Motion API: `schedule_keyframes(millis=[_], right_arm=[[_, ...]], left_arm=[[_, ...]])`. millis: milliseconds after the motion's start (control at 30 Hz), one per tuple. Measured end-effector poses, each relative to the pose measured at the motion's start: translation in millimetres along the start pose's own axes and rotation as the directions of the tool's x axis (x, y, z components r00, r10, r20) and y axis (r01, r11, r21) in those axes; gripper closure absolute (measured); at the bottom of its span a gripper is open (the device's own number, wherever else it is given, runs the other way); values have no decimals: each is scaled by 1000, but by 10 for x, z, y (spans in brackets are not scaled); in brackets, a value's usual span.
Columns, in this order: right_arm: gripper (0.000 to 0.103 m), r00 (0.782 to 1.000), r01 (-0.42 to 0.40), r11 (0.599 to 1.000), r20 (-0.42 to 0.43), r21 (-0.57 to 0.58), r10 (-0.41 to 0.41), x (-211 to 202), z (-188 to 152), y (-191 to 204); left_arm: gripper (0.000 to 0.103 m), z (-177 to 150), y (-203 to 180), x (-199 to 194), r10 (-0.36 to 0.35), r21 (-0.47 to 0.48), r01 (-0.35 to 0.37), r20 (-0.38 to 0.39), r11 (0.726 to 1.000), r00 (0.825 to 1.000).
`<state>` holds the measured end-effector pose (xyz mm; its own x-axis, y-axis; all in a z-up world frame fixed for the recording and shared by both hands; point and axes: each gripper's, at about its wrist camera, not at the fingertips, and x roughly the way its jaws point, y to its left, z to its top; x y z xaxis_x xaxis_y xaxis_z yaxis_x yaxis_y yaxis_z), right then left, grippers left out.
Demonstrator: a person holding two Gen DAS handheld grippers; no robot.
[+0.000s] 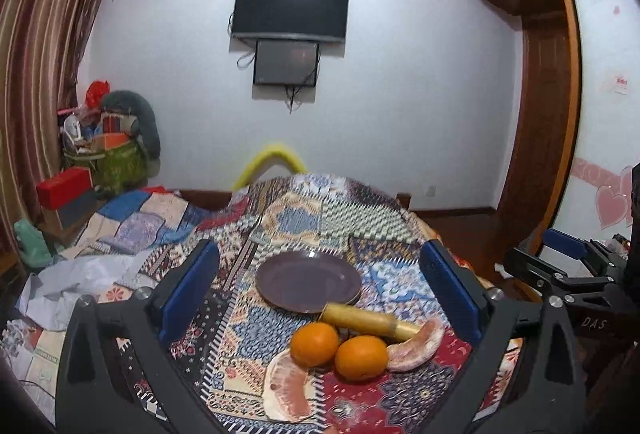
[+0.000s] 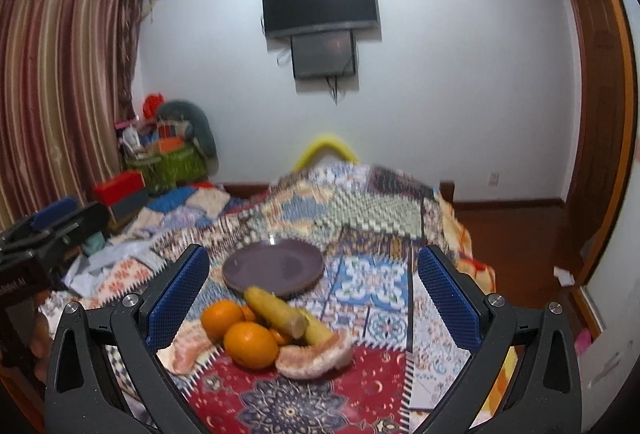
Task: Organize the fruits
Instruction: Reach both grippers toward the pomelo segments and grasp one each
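An empty purple plate point(image 1: 308, 281) point(image 2: 273, 268) sits on the patterned cloth. In front of it lie a yellow corn cob point(image 1: 370, 321) point(image 2: 276, 311), two oranges point(image 1: 314, 344) point(image 1: 361, 357) point(image 2: 250, 345) point(image 2: 221, 318) and two peeled pomelo wedges point(image 1: 416, 346) point(image 1: 287, 388) point(image 2: 316, 356) point(image 2: 188, 350). My left gripper point(image 1: 320, 298) is open and empty, above and short of the fruit. My right gripper point(image 2: 312, 298) is open and empty, also short of the fruit. The right gripper shows at the right edge of the left wrist view point(image 1: 568, 266).
The patterned quilt point(image 1: 320, 209) covers a raised surface, with rumpled bedding and paper point(image 1: 80, 274) to the left. Boxes and a cluttered basket point(image 1: 104, 153) stand at the far left by the curtain. A wooden wardrobe point(image 1: 548, 113) and floor are at right.
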<state>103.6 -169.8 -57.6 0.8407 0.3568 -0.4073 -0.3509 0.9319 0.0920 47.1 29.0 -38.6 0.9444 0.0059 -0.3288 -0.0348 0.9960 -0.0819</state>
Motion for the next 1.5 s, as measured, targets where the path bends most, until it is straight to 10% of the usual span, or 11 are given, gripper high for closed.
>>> schedule_keyframes(millis=[400, 767, 1133, 1500], right_arm=[[29, 964, -66, 997, -254, 46, 75, 574, -332, -206], [45, 901, -113, 989, -409, 92, 141, 944, -688, -234], [45, 871, -102, 991, -472, 91, 133, 1095, -867, -286], [63, 868, -114, 988, -473, 102, 149, 1133, -952, -238]], left_arm=[[20, -391, 428, 670, 42, 10, -41, -246, 999, 968], [37, -891, 579, 1121, 2, -24, -15, -444, 1000, 896], [37, -1290, 530, 1359, -26, -27, 13, -573, 1000, 819], [37, -1431, 495, 1481, -11, -5, 10, -602, 1000, 799]])
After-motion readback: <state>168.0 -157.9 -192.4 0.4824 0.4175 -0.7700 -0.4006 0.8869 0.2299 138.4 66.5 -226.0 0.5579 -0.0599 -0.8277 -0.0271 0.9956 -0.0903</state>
